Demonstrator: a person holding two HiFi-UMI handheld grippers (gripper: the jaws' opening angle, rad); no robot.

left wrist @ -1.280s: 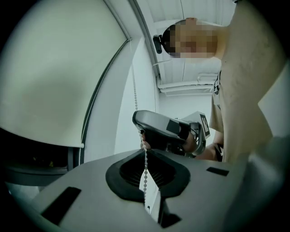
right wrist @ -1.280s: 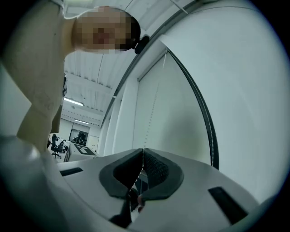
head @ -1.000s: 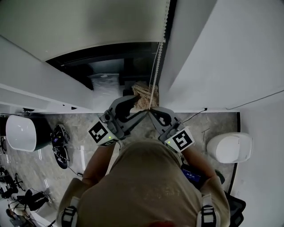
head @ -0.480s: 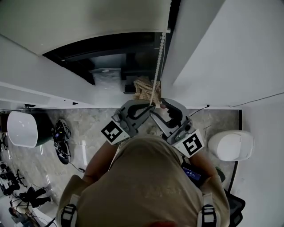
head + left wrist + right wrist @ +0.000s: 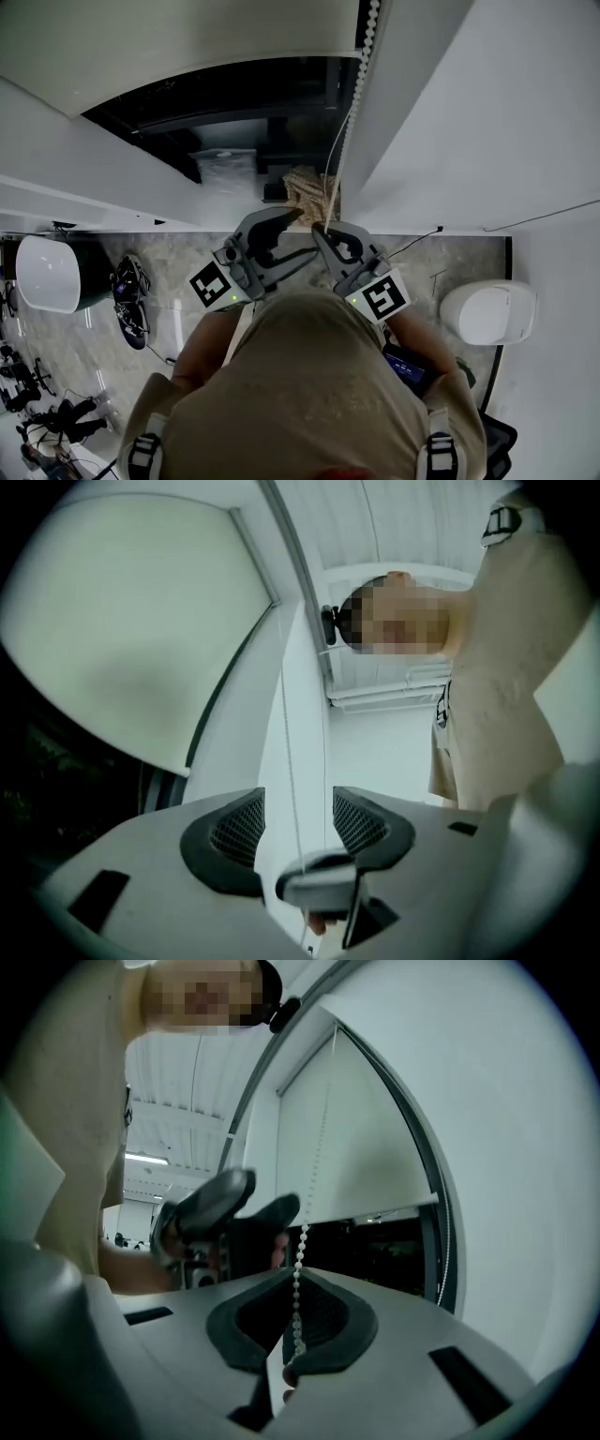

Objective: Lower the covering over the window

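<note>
**A:** Well, your left gripper (image 5: 297, 806) has just been opening. Its jaws now stand wide apart, released. A thin cord (image 5: 289, 761) runs up between them, and neither side touches it.

**B:** Half a second ago it was the other way round for you: the left one was clamped and the right one was spread. Now your right gripper (image 5: 298, 1283), just to the right of the left one, has just been closing. It is clenched on the bead chain (image 5: 301, 1241), which rises straight up out of its jaws.

**A:** So you have swapped holds, hand over hand. By my reading, your right gripper carries the pull now. Your left one is free to take a fresh hold higher up.

**B:** Look above your right gripper. The bottom edge of the blind (image 5: 366, 1138) hangs there, and the dark glass of the window (image 5: 375, 1251) is bare below it, about level with your jaws. From the head view much of the opening ahead of both grippers is uncovered too.

**A:** I'd judge you partway through, with several more pulls to go. Keep the right gripper clenched until your left one has closed on the cord again, or the chain may slip back.
</note>
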